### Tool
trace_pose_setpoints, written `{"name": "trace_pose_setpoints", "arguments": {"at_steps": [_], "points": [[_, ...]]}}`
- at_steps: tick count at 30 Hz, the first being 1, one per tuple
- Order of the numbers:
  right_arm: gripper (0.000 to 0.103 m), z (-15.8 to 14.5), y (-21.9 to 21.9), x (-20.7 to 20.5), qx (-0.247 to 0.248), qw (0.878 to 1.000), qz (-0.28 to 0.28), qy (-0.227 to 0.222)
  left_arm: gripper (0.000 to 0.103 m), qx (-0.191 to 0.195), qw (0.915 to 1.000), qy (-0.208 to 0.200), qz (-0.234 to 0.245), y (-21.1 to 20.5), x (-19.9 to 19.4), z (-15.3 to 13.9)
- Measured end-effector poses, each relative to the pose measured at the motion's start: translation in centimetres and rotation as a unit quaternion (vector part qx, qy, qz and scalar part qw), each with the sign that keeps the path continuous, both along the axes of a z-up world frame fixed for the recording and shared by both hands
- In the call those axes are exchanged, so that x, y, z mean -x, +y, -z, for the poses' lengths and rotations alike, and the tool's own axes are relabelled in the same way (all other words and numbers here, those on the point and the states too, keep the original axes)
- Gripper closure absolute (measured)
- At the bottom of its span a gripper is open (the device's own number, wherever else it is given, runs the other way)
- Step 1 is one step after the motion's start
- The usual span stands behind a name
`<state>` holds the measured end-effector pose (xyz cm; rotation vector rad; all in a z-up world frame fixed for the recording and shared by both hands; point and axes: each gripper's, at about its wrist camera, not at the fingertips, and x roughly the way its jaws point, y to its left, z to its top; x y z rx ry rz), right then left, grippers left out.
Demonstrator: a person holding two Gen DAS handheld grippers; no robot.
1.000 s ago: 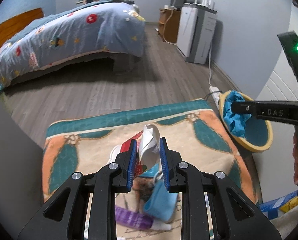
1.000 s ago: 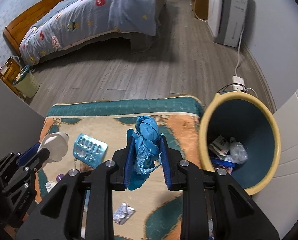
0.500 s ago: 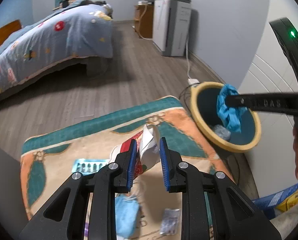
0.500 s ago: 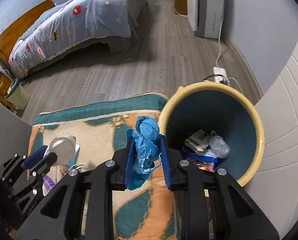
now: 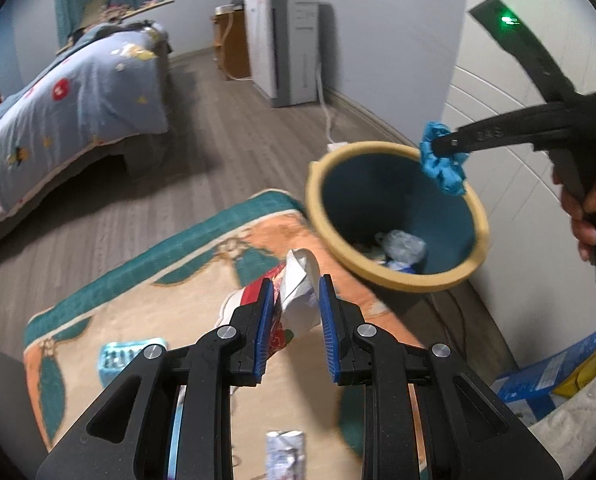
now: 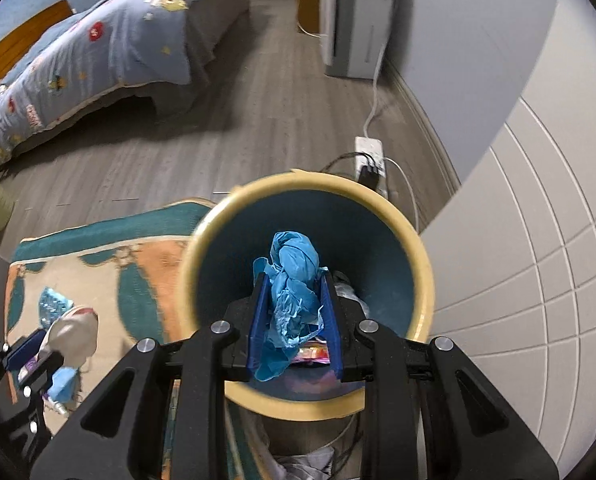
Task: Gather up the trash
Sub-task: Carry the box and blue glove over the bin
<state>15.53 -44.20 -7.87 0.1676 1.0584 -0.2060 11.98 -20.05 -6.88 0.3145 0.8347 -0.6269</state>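
Observation:
A yellow-rimmed bin [image 5: 398, 280] [image 6: 310, 184] with a dark blue inside stands at the right end of a patterned rug [image 5: 169, 292] [image 6: 97, 268], with trash lying in its bottom. My right gripper [image 6: 293, 280] [image 5: 438, 148] is shut on a crumpled blue wad [image 6: 291, 280] [image 5: 444, 160] and hangs straight over the bin's mouth. My left gripper [image 5: 295, 288] [image 6: 41, 344] is shut on a crumpled white paper with a red wrapper [image 5: 295, 292], over the rug just short of the bin.
A blister pack [image 5: 125, 354], a silver packet [image 5: 283, 454] and other small litter lie on the rug. A bed [image 5: 57, 96] stands at the left. A white appliance [image 5: 281, 44] and a power strip [image 6: 368, 156] with cables sit behind the bin. A tiled wall [image 6: 538, 280] is on the right.
Both grippers have moved right toward the bin with their loads. The right one has gone from above the rug to over the bin's mouth; the left one has rolled slightly.

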Motion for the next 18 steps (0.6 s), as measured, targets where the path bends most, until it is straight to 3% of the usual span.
{"name": "trace_pose_setpoints", "arguments": {"at_steps": [10, 18], "points": [[0.078, 2.4, -3.5, 0.1, -0.017, 0.999, 0.039, 0.024, 0.079, 0.016, 0.9965, 0.009, 0.082, -6.5, 1.8, 0.2], [0.078, 4.0, -5.2, 0.1, -0.032, 0.996, 0.078, 0.038, 0.079, 0.015, 0.9934, 0.028, 0.110, -10.9, 0.3, 1.2]]}}
